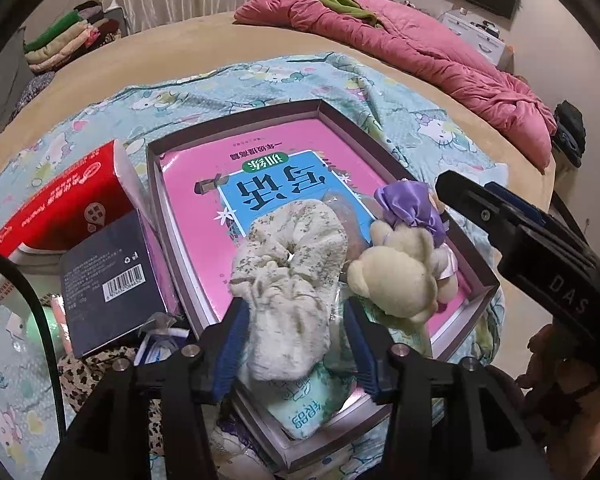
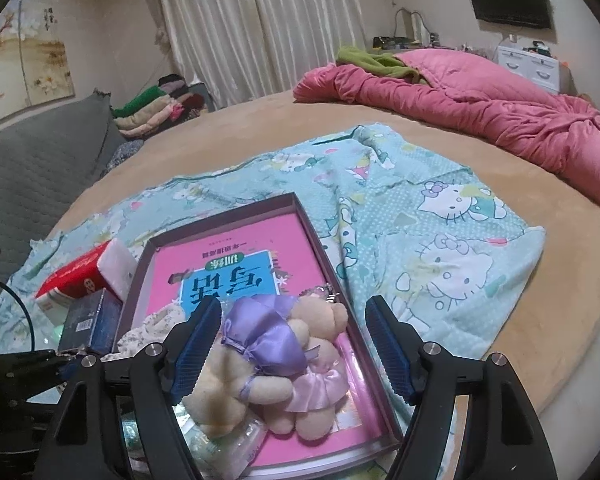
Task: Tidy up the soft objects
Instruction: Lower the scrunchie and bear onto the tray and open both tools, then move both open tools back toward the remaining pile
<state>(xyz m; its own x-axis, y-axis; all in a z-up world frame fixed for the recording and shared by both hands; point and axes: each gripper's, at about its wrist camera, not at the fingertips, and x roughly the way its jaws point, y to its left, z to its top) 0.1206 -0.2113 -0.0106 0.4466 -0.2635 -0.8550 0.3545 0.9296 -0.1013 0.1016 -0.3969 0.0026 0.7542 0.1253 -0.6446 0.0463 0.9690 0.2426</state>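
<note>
1. We see the scrunchie (image 1: 288, 280) and plush bears (image 1: 404, 264) covering the pink book's (image 1: 268, 164) near half.
2. The near tissue pack (image 1: 304, 408) lies partly hidden beneath the scrunchie.

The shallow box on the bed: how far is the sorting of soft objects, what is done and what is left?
Looks done: the plush bears already lie in the box, on the pink book. In hand: the floral scrunchie sits between the open left gripper's fingers, over the box; whether it is released, I cannot tell. The right gripper is open around the bears. Possibly left: a leopard-print cloth outside the box.
</note>
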